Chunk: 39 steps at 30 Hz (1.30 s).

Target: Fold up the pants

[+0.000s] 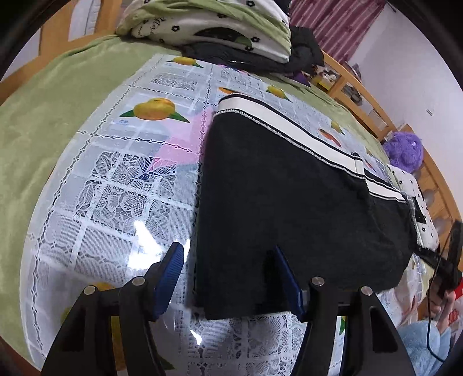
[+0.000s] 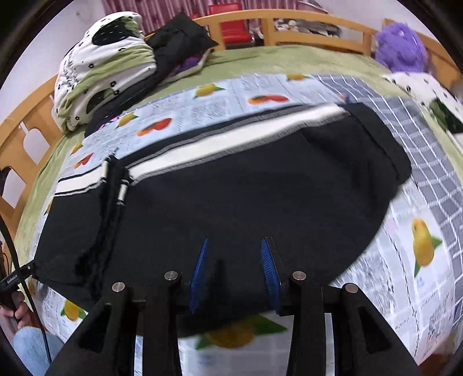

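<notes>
Already folded, the black pants (image 2: 231, 185) lie flat on the fruit-print plastic sheet (image 1: 121, 173) over the bed
Left gripper (image 1: 228, 260) straddles their near corner, jaws apart, gripping nothing; right gripper (image 2: 235, 245) hangs above the dark cloth, jaws parted and empty

Bedding pile (image 1: 208, 26) and purple plush (image 1: 403, 151) crowd the bed's far edge; plastic cloth (image 1: 115, 179) beside pants (image 1: 289, 202) lies open.

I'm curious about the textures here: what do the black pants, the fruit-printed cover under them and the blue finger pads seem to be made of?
Black pants: soft, matte knit or fleece, probably; fuzzy surface, woven white stripe.
Fruit-printed cover: glossy clear plastic, likely vinyl; it shows glare and a lace pattern.
Blue pads on the fingers: ribbed rubber or plastic, hard to tell which.
</notes>
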Motion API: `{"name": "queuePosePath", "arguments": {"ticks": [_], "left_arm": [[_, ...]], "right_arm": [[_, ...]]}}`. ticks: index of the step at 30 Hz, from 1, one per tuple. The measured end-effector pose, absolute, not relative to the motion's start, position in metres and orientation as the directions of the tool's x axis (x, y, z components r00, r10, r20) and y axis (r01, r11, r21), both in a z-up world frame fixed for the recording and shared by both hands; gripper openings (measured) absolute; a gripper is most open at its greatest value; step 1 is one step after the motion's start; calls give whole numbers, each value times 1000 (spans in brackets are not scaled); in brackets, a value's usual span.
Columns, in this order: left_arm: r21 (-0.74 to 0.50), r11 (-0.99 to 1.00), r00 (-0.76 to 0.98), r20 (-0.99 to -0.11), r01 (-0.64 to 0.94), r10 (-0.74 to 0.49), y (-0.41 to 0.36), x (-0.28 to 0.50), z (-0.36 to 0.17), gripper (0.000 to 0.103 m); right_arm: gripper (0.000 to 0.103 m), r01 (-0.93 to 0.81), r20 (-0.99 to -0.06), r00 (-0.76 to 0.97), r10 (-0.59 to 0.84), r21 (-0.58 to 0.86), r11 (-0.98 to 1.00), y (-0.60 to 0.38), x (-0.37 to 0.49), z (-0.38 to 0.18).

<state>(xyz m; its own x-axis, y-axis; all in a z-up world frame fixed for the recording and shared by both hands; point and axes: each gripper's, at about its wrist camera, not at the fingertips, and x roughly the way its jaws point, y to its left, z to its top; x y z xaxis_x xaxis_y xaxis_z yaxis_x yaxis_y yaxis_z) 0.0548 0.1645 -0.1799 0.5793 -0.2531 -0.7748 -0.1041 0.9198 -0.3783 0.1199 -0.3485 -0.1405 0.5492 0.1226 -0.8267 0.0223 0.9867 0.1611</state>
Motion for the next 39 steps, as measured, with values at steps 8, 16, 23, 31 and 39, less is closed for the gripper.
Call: {"name": "queuePosePath", "arguments": {"ticks": [8,16,23,31,39], "left_arm": [[-189,982,632,-764,-24,-131,118,69,-121,18],[-36,969,636,-748,244,-188,-18,83,-41,18],[-64,930,533,-804,362,-263,-98,97,-66,18],[-176,902,507,-777,394,-373,-82,79,-57,29],[-190,933,544,-769,306,-335,-16,71,-54,32]], "right_arm": [[37,-3,-807,567,167,201,980,-353,112,-143],[37,-13,-769,624,138,167,986,-374,98,-115],[37,-29,-774,615,153,172,985,-390,88,-112],[37,-82,-773,590,234,231,970,-365,96,-121],[37,-195,-726,570,385,336,921,-301,120,-105]]}}
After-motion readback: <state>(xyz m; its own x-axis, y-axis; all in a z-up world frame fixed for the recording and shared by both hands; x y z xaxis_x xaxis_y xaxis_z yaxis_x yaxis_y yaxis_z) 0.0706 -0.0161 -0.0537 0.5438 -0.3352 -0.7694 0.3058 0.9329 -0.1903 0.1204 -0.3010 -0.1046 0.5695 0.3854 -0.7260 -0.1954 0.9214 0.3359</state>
